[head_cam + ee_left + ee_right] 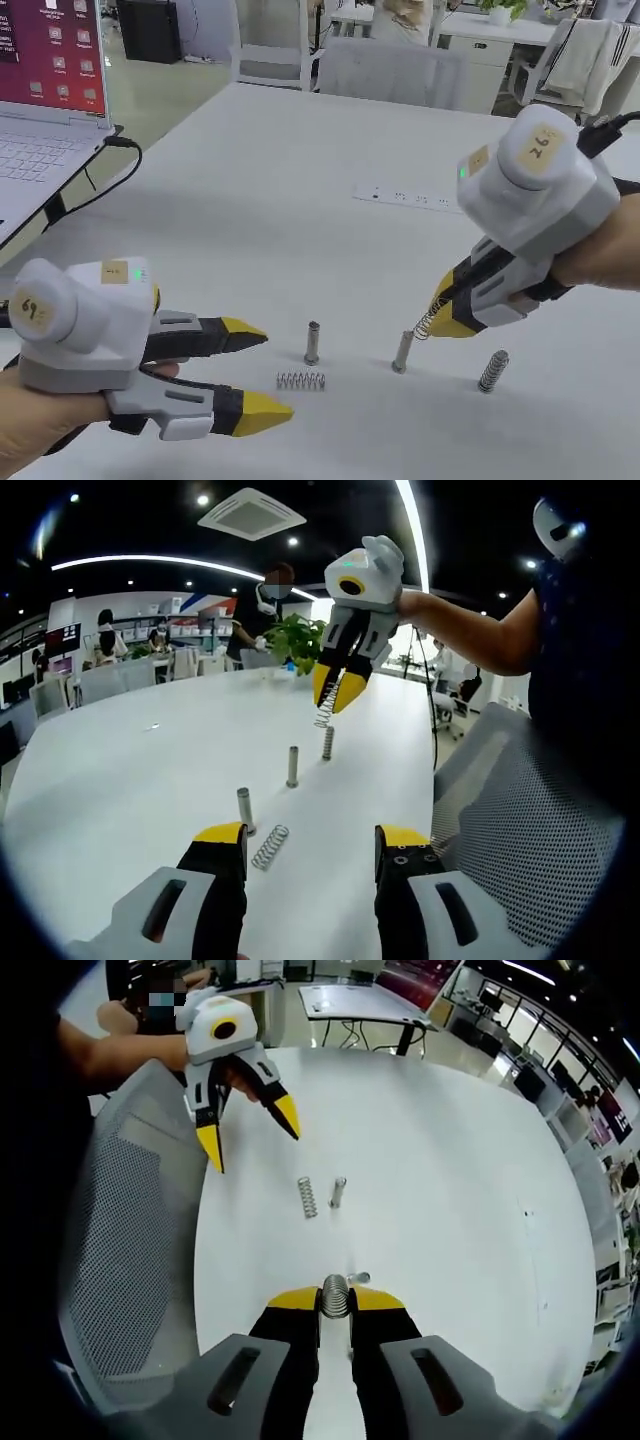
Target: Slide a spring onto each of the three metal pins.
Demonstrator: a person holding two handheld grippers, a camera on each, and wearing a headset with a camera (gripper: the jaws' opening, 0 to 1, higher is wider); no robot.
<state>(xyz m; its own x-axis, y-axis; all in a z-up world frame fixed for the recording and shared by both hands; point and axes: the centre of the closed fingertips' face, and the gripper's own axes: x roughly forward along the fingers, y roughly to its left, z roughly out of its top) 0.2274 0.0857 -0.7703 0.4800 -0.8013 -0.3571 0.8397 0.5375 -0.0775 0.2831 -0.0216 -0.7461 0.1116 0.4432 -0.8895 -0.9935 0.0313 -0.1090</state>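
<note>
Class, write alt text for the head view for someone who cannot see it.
The right claw holds a spring by the middle pin's top. The open left claw hovers near a loose spring and a bare pin; the third pin wears one.

Head downward, gripper views opposed (shared pins)

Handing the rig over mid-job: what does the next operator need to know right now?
Left gripper: open, empty, just left of the loose spring, which lies flat on the table.
Right gripper: shut on the held spring, which is tilted beside the top of the middle pin, not on it yet.
Done: the third spring stands at the right, apparently over its pin.
Left to do: seat the held spring on the middle pin, then pick up the loose spring and slide it onto the bare left pin.
</note>
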